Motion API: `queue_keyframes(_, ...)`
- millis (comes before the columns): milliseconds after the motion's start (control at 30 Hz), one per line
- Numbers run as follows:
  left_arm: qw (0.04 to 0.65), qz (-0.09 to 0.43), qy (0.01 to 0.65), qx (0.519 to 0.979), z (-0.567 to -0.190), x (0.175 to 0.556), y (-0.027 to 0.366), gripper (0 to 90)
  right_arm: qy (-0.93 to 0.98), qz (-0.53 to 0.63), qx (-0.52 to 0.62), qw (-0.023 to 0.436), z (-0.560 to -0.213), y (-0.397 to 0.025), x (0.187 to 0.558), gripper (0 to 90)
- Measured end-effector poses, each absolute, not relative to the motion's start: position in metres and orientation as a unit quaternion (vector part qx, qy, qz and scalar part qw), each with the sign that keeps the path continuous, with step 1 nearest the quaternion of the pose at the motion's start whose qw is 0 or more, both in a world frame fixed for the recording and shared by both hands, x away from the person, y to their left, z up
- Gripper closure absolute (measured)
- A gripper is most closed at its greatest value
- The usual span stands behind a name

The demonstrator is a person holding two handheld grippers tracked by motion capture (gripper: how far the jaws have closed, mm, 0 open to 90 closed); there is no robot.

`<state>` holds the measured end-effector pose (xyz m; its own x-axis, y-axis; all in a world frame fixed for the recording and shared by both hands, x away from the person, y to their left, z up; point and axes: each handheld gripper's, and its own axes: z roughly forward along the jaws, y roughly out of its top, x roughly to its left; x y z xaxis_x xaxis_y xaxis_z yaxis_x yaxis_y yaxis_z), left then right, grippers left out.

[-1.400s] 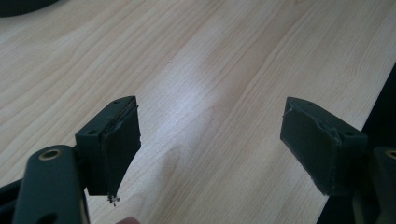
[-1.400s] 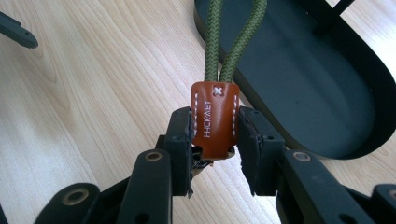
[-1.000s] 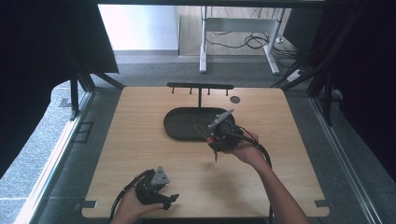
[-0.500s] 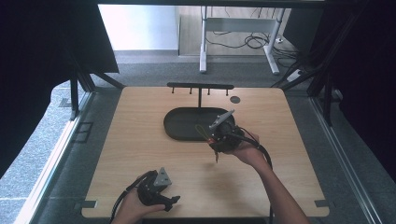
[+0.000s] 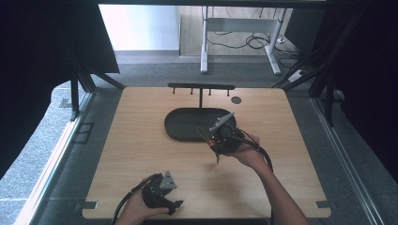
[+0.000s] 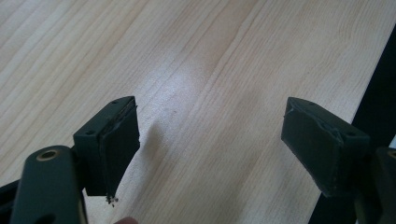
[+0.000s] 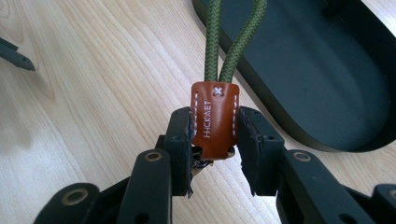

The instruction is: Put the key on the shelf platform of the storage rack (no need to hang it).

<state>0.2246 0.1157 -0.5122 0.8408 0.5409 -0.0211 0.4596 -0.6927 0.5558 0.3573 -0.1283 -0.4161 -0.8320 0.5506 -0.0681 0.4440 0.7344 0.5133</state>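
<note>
My right gripper (image 7: 215,135) is shut on a brown leather key-fob tab (image 7: 214,119) stamped with letters. A green braided cord loop (image 7: 224,42) rises from the tab toward a black oval tray (image 7: 317,79). From above, the right gripper (image 5: 220,138) hangs over the table by the tray's (image 5: 187,124) near right rim, with a small piece dangling under it. My left gripper (image 5: 171,206) rests near the table's front edge. In its own view the left gripper (image 6: 210,140) is open, jaws wide apart over bare wood.
A black rack (image 5: 201,87) with several small hooks stands behind the tray. A small dark disc (image 5: 236,100) lies at the back right. The wooden table (image 5: 141,154) has bare room on its left half. Its front edge (image 6: 369,102) lies close to the left gripper.
The left gripper has slid slightly toward the front edge. The right gripper, with the fob in it, has sunk a touch.
</note>
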Motion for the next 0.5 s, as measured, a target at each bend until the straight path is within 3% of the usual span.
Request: queue_keyframes(500,0.274,0.067,0.268,0.921,-0.5148,0.2242,0.1127,19.9,0.924,0.248,0.268,0.111,-0.4122,-0.1298,0.3575,66.7)
